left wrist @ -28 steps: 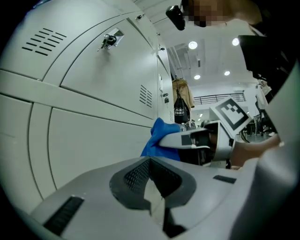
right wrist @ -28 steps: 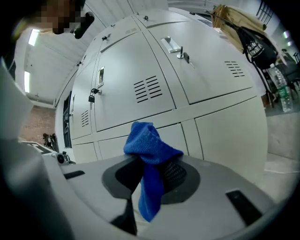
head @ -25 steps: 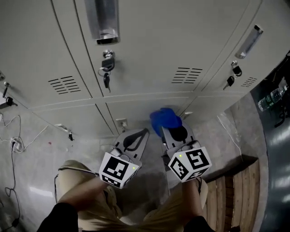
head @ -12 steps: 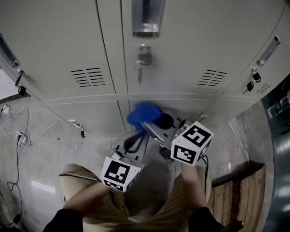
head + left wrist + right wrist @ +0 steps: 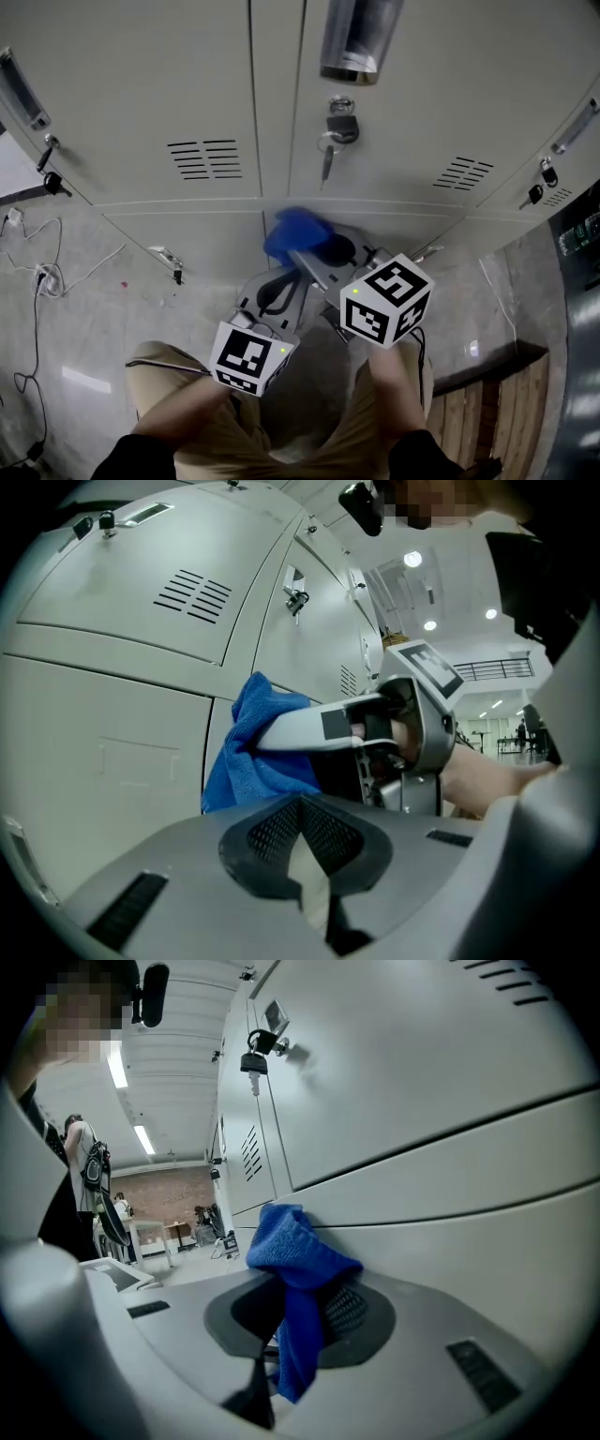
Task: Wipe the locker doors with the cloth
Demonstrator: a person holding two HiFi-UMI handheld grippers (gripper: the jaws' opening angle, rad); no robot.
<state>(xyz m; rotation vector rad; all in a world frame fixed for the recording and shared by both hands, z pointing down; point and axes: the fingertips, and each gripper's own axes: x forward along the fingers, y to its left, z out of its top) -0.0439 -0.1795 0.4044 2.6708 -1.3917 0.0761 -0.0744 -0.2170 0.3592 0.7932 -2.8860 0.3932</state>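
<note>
In the head view, your right gripper (image 5: 302, 255) is clamped on the blue cloth (image 5: 294, 234) and holds it low against the grey locker doors (image 5: 141, 84), at about the seam where the upper row meets the lower row, below the padlock (image 5: 341, 123). Your left gripper (image 5: 273, 294) hangs just beside it, nearer to you and short of the doors. In the left gripper view, that gripper's jaws are together with nothing between them, and past them the cloth bunches between the other gripper's tip and the lower door (image 5: 103, 761). In the right gripper view, the cloth is pinched between the jaws, one end hanging down through them and the bunched end seeming to press on the door panel just under the seam. I judge the wiping to be under way, not finished: the cloth covers only a small patch. The metal looks the same everywhere, so I cannot tell which panels are already wiped. The tall upper doors and their neighbours on either side probably still need passes.
</note>
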